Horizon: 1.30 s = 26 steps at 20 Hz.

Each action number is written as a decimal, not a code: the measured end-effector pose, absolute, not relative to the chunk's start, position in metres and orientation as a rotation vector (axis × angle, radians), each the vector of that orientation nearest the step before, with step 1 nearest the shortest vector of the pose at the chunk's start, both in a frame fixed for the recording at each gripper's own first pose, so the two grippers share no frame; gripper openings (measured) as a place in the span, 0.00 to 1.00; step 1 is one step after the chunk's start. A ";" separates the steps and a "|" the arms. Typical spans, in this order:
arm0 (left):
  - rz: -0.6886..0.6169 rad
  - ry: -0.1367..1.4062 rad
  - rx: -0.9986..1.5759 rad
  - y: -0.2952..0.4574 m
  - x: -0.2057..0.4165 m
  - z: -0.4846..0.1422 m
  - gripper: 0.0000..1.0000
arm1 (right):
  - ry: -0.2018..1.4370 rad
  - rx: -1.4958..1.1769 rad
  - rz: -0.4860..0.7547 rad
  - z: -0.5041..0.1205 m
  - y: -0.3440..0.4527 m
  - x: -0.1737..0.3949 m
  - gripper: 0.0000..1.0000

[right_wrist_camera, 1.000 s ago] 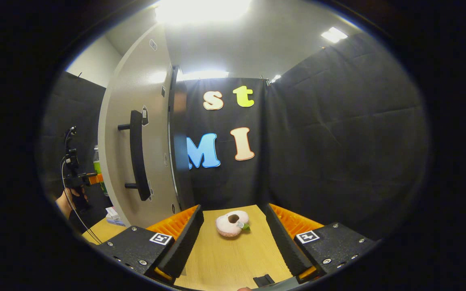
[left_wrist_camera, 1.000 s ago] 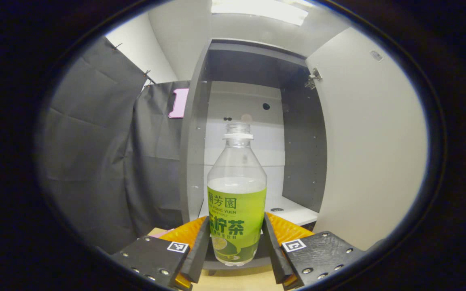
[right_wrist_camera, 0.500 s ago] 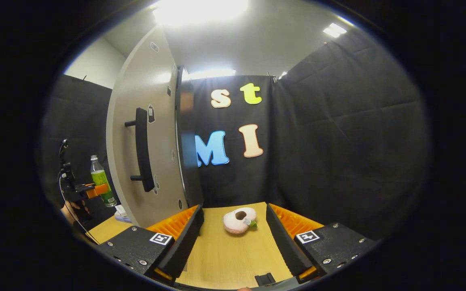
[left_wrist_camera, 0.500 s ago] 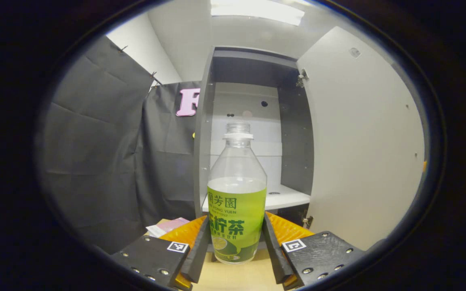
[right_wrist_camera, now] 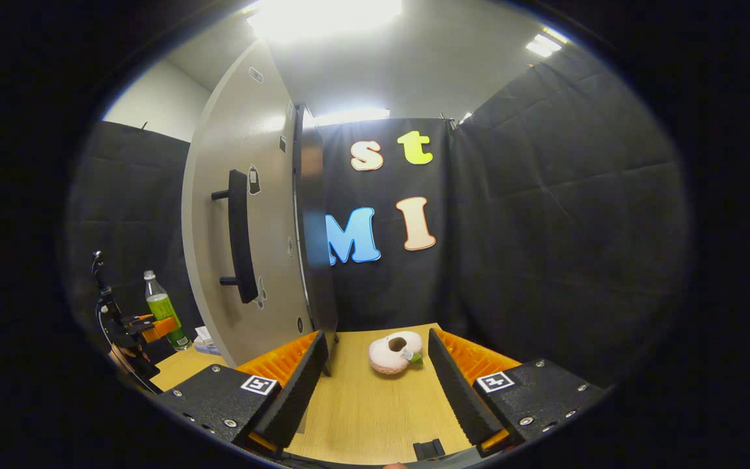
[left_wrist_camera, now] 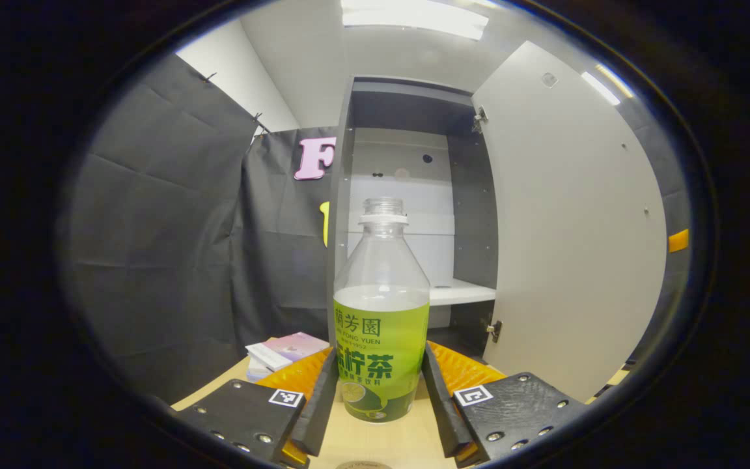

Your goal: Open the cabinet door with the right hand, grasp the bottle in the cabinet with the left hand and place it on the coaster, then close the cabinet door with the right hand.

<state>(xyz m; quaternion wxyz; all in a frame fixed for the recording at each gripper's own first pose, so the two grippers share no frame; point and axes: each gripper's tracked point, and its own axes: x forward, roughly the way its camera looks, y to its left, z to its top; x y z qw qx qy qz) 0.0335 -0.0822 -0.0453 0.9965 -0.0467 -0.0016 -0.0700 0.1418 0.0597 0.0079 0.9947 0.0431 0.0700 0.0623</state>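
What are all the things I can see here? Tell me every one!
bottle: one, clear with a green label, no cap, held upright between the left claw's fingers.
cabinet: one, grey with white shelves, behind the bottle.
cabinet door: one, pale grey, swung open.
door handle: one, black, on the door's outer face.
plush toy: one, white and pink, on the table.
table: one, light wood.
booklets: a few, pinkish and white, left on the table.
left claw: one, shut on the bottle.
right claw: one, open over the table.
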 end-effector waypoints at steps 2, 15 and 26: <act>-0.134 0.016 -0.087 -0.080 0.025 -0.064 0.69 | 0.144 0.083 0.132 0.007 0.061 0.141 0.95; -0.075 0.146 -0.089 -0.073 -0.006 -0.191 0.69 | 0.179 0.035 0.151 -0.006 0.072 0.145 0.95; -0.024 0.224 -0.106 -0.072 -0.014 -0.283 0.69 | 0.211 -0.013 0.137 -0.011 0.080 0.155 0.95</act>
